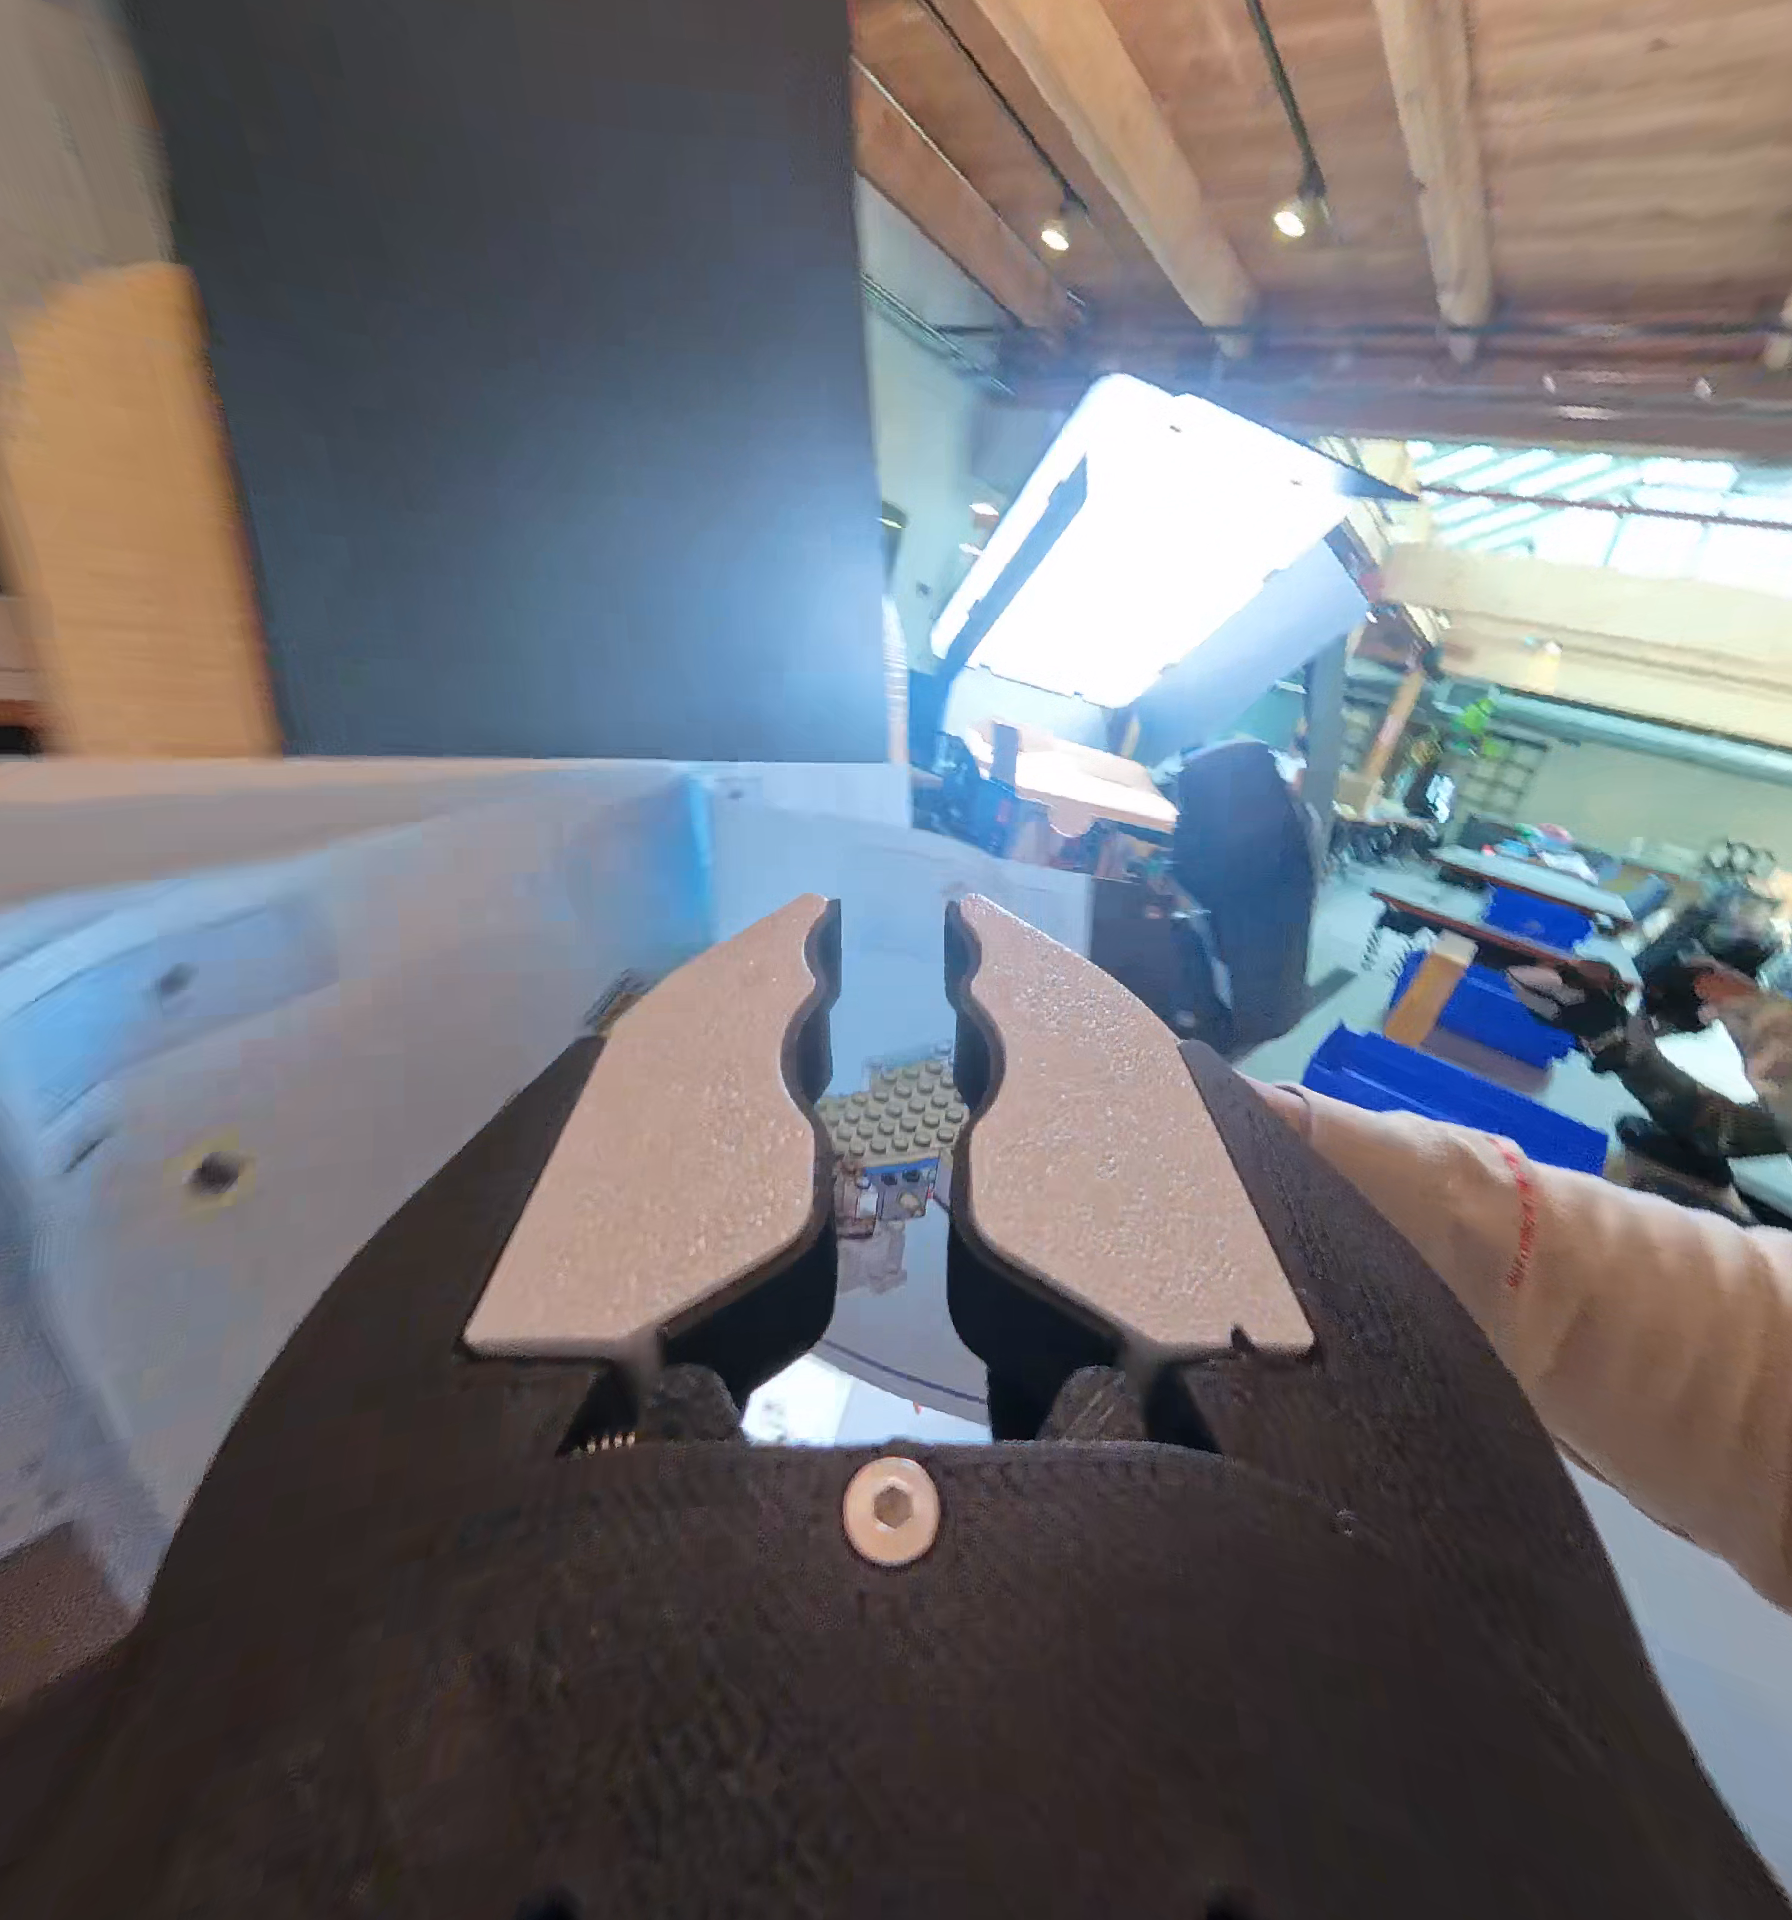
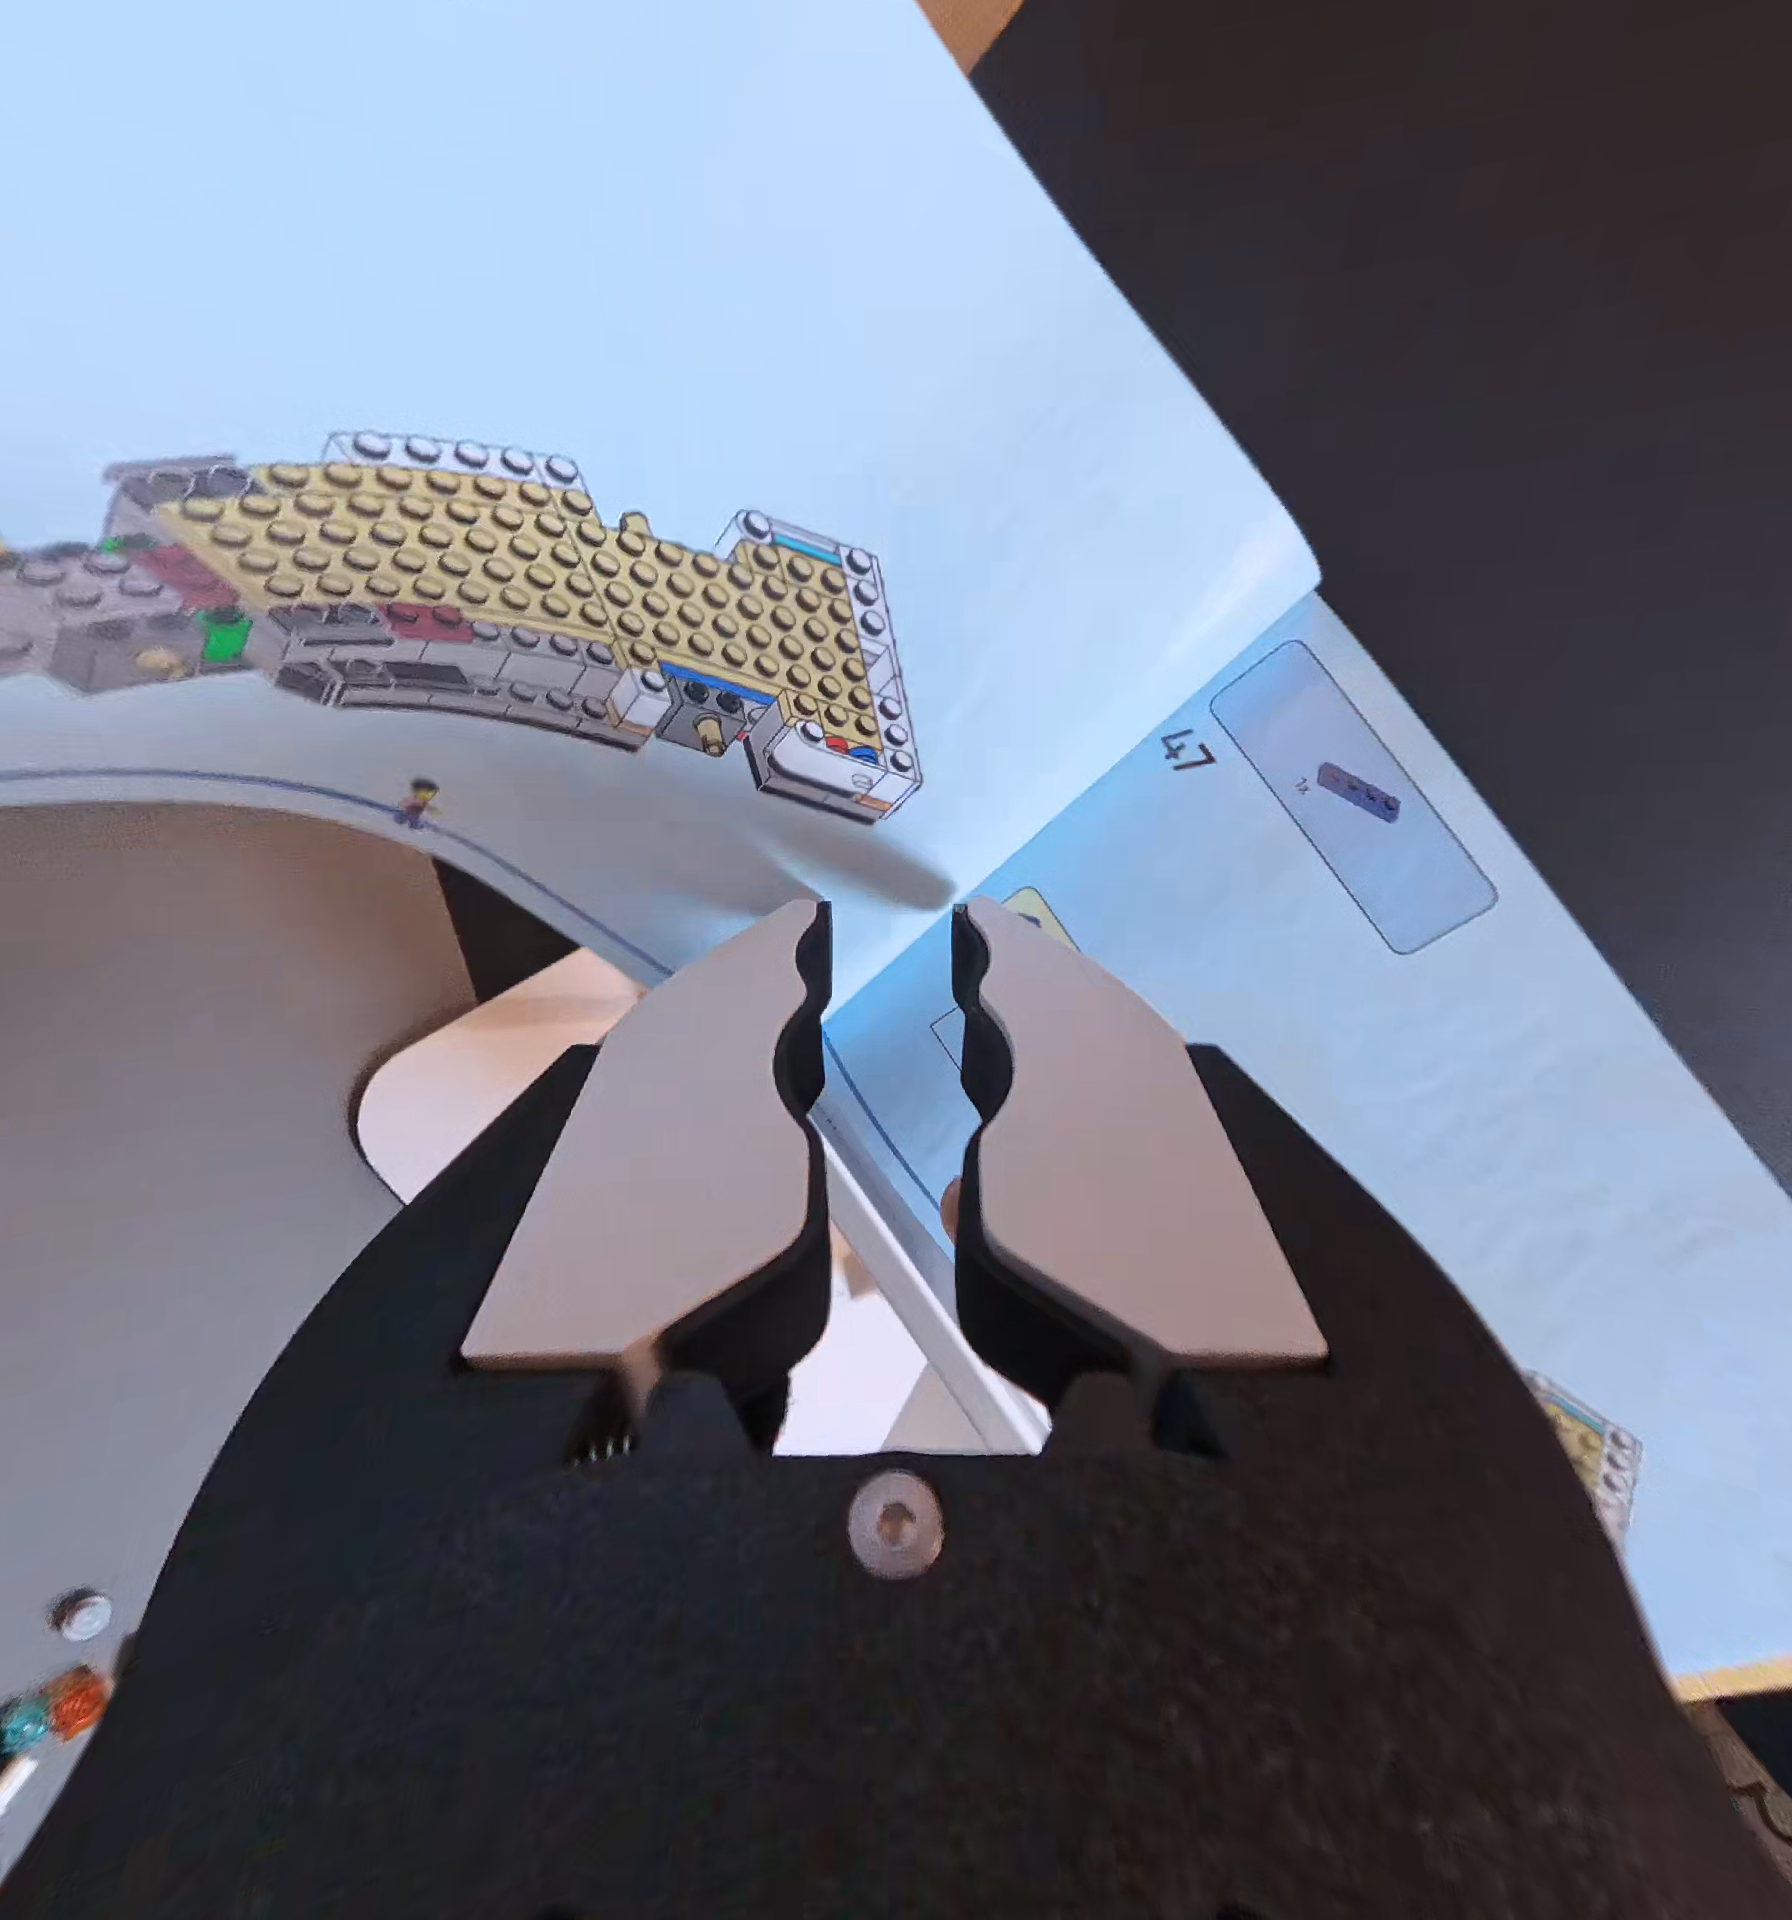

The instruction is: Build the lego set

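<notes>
A: Where do we stand with the two tools?

B: Our right gripper is low over an open instruction booklet. Its jaws are spread, and the bottom edge of a page runs up through the gap near the fold. We see no pad pressing on the paper, so nothing is pinched.

A: And the left one?

B: Our left gripper has its jaws apart too, with nothing between the tips. Through the gap we glimpse a bit of the same printed page. A beige sleeve reaches in beside it on the right.

A: How does the booklet lie?

B: The left-hand page arches upward and bears a drawing of a brick model with a tan studded top. The right-hand page lies flatter. Whether the arched page is on its way over or falling back, we cannot tell.

A: Any writing or brands?

B: We see a printed step number and a rounded parts box holding a small dark brick and a count. We do not read them out. No brand mark shows.

A: Anything else nearby?

B: Small orange and teal pieces sit at the lower left, and blue bins stand well apart in the room behind.
</notes>
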`<state>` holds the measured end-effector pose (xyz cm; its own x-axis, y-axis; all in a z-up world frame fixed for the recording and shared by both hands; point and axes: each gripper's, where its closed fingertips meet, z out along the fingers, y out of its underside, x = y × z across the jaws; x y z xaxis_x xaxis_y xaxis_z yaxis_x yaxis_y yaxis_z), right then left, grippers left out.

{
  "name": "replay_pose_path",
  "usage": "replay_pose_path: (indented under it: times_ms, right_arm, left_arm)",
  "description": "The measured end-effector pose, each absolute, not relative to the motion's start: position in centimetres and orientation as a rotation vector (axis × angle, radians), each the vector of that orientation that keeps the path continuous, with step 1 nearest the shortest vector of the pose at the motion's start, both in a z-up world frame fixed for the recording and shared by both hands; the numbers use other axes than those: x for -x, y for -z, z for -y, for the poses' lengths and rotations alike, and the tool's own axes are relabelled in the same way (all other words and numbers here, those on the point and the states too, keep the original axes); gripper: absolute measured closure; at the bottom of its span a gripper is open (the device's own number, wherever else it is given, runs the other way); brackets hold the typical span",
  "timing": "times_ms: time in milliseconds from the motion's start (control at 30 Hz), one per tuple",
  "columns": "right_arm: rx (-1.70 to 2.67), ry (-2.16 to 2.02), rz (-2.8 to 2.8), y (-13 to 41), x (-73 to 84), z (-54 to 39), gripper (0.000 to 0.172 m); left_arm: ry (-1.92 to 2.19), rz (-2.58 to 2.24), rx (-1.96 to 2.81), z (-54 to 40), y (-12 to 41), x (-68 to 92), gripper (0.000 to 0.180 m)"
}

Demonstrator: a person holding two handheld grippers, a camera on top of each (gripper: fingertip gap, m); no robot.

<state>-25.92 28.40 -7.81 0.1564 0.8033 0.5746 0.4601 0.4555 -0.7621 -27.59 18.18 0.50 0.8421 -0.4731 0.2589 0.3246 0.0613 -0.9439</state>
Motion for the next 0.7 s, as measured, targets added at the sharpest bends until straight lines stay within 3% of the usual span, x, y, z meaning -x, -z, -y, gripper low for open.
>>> replay_pose_path:
  times_ms: [300,500,600,700]
  right_arm:
    - [1.181,-0.340,1.509,9.1,26.2,-28.5,0.150]
    - [1.238,-0.219,1.548,9.2,28.1,-28.2,0.152]
    - [1.278,-0.090,1.528,9.1,28.3,-28.2,0.152]
    - [1.236,0.052,1.539,8.9,28.5,-27.8,0.152]
  left_arm:
    - [0.476,0.470,1.367,-17.0,9.2,37.8,0.165]
    - [0.811,0.611,1.496,-19.5,17.6,34.4,0.156]
    - [1.014,0.629,1.450,-21.6,18.5,32.6,0.138]
    - [1.027,0.626,1.346,-23.0,17.2,33.2,0.139]
